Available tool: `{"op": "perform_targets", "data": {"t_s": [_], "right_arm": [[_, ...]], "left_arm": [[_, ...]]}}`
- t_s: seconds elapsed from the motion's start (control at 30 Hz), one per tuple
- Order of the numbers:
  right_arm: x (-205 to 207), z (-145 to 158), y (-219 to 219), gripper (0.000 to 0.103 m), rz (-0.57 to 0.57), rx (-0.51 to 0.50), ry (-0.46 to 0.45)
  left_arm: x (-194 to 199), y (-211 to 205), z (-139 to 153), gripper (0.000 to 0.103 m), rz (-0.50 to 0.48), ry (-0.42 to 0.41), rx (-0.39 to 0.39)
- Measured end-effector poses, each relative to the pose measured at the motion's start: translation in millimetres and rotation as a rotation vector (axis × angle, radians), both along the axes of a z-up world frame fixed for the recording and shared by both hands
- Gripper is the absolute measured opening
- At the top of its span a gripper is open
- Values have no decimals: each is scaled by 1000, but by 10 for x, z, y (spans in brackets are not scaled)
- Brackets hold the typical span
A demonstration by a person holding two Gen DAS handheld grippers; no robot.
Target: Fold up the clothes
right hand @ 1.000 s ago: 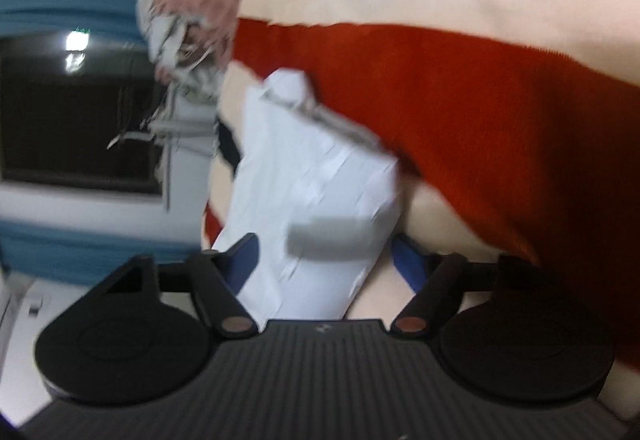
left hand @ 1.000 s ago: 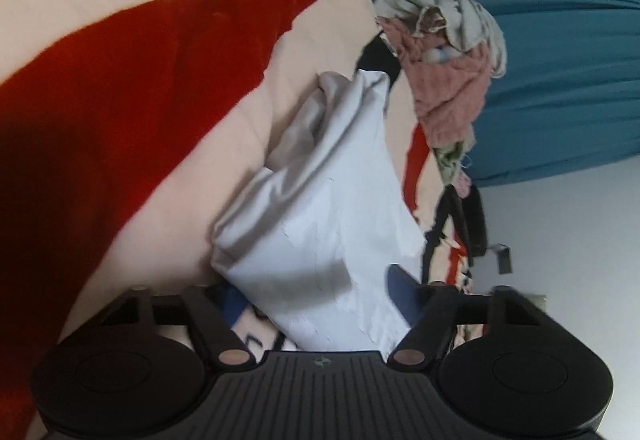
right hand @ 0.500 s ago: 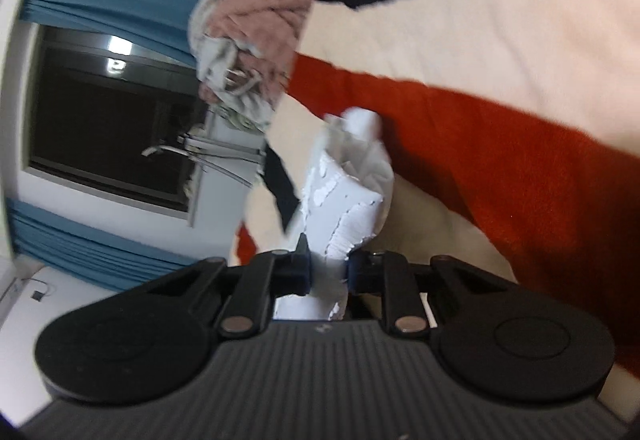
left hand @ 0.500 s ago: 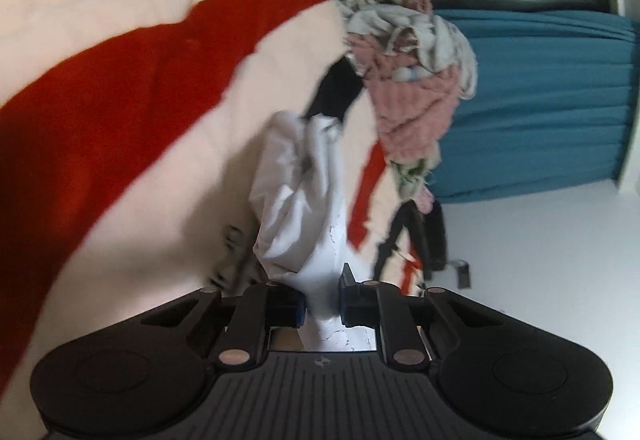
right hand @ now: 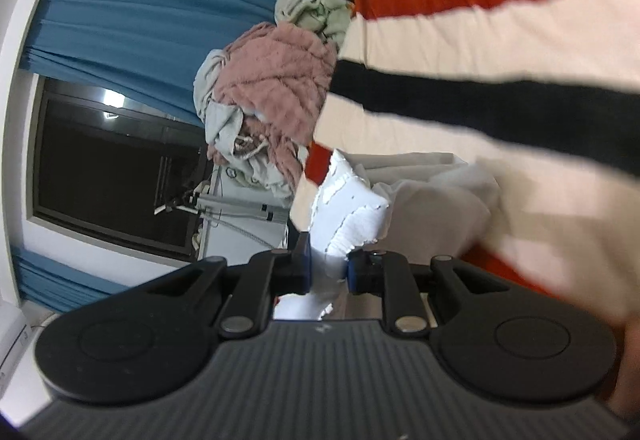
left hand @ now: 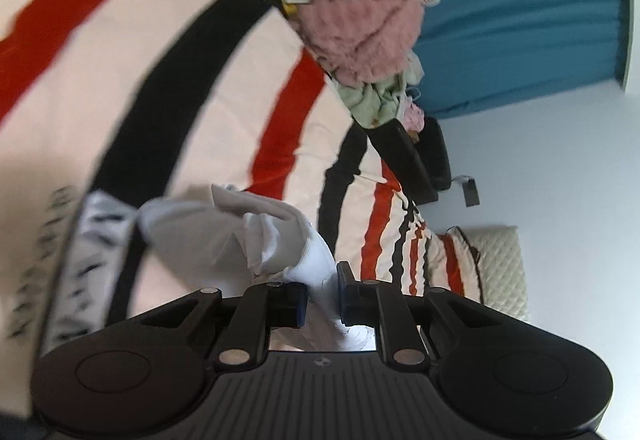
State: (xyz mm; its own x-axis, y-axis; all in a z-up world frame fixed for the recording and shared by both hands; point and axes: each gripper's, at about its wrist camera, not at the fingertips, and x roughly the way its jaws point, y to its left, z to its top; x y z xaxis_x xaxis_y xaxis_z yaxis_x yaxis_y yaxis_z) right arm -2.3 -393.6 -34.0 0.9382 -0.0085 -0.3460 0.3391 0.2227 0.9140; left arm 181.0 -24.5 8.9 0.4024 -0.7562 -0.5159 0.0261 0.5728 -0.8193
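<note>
Left gripper [left hand: 322,290] clamped on a bunched edge of the white garment [left hand: 280,240], blue-padded fingers [left hand: 299,298] nearly together with cloth pinched between. Right gripper [right hand: 328,272] likewise clamped on the garment [right hand: 352,216], cloth filling the narrow gap between its fingers [right hand: 305,268]. Garment crumpled and trailing from both grippers onto the striped blanket [left hand: 168,52], cream with red and black bands. Pile of clothes [left hand: 360,16], topped by a pink fleecy item, at the blanket's far edge, well apart from the garment. Blue curtain [left hand: 520,8] behind the pile; dark window [right hand: 100,168] beside the curtain in the right wrist view. Quilted pillow [left hand: 500,272] near the wall.
</note>
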Motion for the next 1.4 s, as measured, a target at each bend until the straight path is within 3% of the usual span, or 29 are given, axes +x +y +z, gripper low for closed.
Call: {"op": "perform_targets", "data": {"t_s": [0.2, 0.27, 0.4, 0.5, 0.57, 0.7, 0.83, 0.9, 0.97, 1.07, 1.17, 1.27, 1.4], "right_arm": [[866, 44, -914, 20, 36, -34, 11], [1196, 134, -1224, 20, 29, -72, 12], [1725, 457, -1758, 20, -16, -199, -70], [1968, 539, -1993, 20, -42, -310, -121], [2050, 382, -2085, 20, -45, -357, -110], [2094, -423, -2120, 20, 1, -344, 4], [1877, -1283, -1960, 20, 67, -254, 152], [1739, -1521, -1874, 22, 68, -210, 187], [1612, -1618, -1807, 24, 48, -175, 195], [1504, -1415, -1709, 24, 51, -161, 266], [1392, -1075, -1534, 24, 83, -231, 319], [1229, -665, -1343, 24, 93, -312, 293], [928, -53, -963, 24, 112, -435, 241]], "left_arm": [[873, -1114, 241, 16, -45, -93, 77], [1190, -1461, 308, 15, -64, -131, 60], [1809, -2120, 425, 15, -102, -222, -1], [2018, -2517, 374, 15, -133, -354, 26], [2042, -2689, 99, 15, -158, -406, 87], [1995, -2864, -640, 15, -228, -453, 219], [1709, -2678, -1366, 15, -318, -429, 345], [1612, -2638, -1500, 16, -345, -454, 394], [1523, -2606, -1421, 17, -357, -481, 436], [1368, -2531, -1254, 19, -371, -523, 490], [1098, -2309, -816, 39, -359, -571, 490], [828, -2087, -377, 43, -348, -618, 490], [426, -1797, 209, 57, -323, -695, 494]]}}
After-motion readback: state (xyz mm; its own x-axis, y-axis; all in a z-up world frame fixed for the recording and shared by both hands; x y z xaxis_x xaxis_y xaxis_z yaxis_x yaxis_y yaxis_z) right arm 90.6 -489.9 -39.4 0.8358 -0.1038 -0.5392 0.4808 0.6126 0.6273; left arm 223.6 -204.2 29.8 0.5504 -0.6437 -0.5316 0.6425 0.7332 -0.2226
